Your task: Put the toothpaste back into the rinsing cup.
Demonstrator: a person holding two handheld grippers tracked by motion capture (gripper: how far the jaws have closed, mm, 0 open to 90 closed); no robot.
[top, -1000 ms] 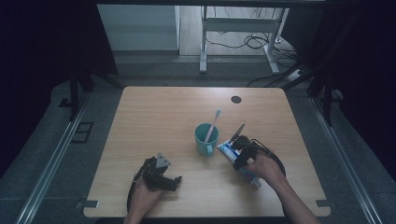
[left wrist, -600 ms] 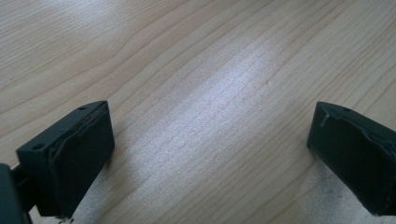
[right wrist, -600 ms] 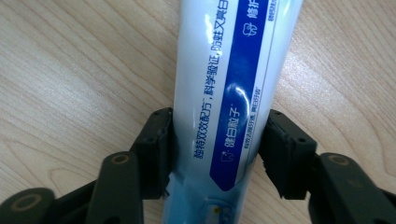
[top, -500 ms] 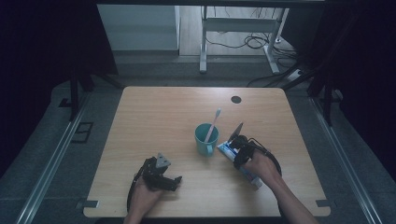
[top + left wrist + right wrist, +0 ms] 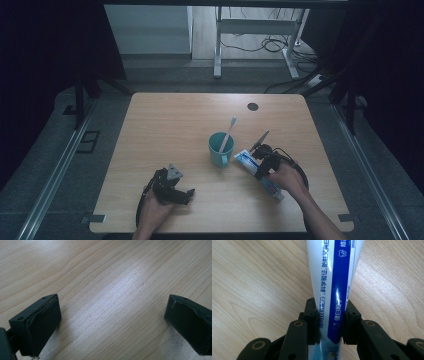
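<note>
- The right hand-held gripper [image 5: 329, 323] has just been closing and now pinches the toothpaste tube [image 5: 332, 277], which lies flat on the counter [image 5: 165, 125].
- The tube sits just right of the teal cup [image 5: 220, 149] holding a toothbrush [image 5: 228, 131].
- The left hand-held gripper [image 5: 110, 322] rests with jaws wide apart, holding nothing.

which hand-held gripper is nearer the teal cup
Right. The right hand-held gripper sits just right of the teal cup, closing on the toothpaste tube. The left hand-held gripper lies nearer the table's front edge, down-left of the cup.
</note>
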